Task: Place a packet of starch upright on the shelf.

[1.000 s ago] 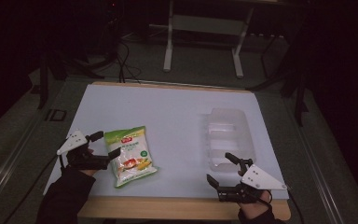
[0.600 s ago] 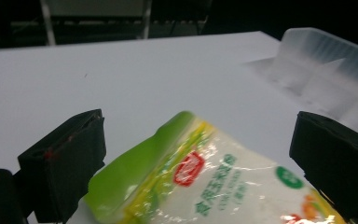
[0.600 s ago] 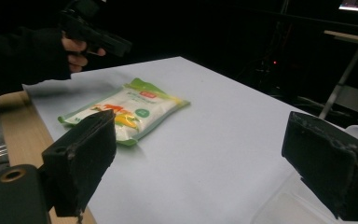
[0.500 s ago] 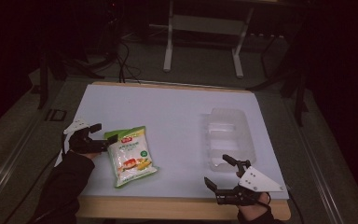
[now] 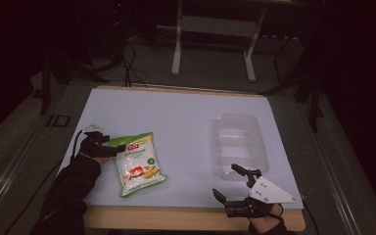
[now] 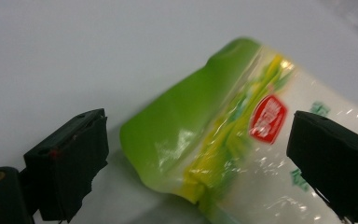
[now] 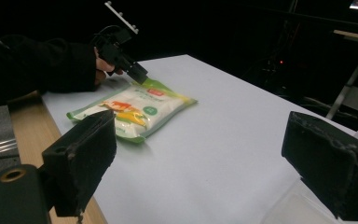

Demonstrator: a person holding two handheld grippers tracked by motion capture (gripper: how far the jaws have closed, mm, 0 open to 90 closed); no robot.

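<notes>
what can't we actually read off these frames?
- Print on the snack bag: motion-blurred in the left gripper view, too small in the high view.
- Bag's lower half: cut off by the left gripper view's edge.
- Clear plastic tray: contents unclear, faint in the high view.

Snack bag blurred, cut off at the frame's bottom edge, print unreadable

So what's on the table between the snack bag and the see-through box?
Nothing. In the high view, only bare white table lies between the snack bag and the clear plastic box.
</notes>
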